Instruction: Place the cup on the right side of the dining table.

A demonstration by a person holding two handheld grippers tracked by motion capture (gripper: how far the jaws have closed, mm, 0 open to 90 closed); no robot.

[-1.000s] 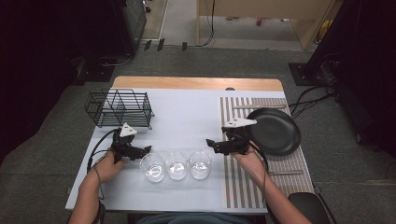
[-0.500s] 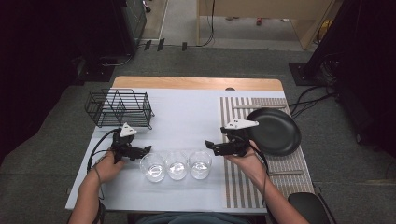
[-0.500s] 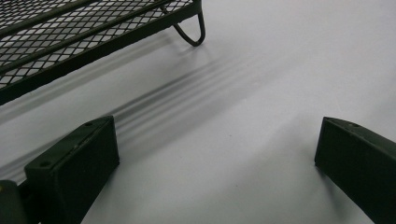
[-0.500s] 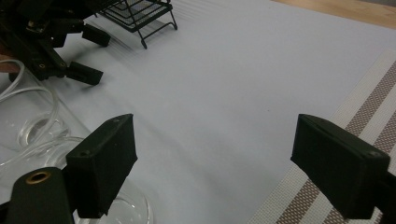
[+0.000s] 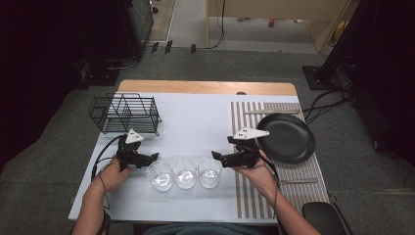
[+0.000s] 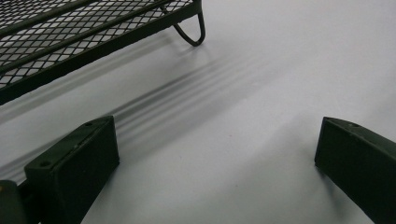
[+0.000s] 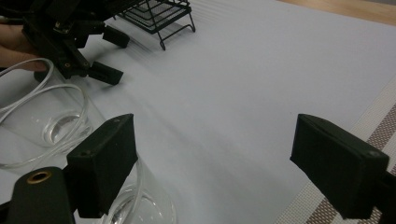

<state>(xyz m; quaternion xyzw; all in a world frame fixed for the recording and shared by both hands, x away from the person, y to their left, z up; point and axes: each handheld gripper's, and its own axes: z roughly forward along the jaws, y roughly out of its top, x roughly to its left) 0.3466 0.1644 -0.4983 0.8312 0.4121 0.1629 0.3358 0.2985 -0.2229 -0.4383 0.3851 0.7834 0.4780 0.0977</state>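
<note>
With three clear drinking glasses (image 5: 185,173) standing in a row between them, the spread left gripper (image 5: 152,157) and the spread, just-widened right gripper (image 5: 216,155) look poised to grasp, so closing on an outer glass's rim likely comes next.

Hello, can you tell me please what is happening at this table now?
A person sits at the table with a hand-held gripper in each hand. Three clear glasses stand in a row between them. The right hand-held gripper is beside the rightmost glass, jaws apart with nothing between them; they have just been opening. The left hand-held gripper is also open, next to the leftmost glass. A black wire rack waits at the back left, and a black pan lies on the striped mat.
</note>
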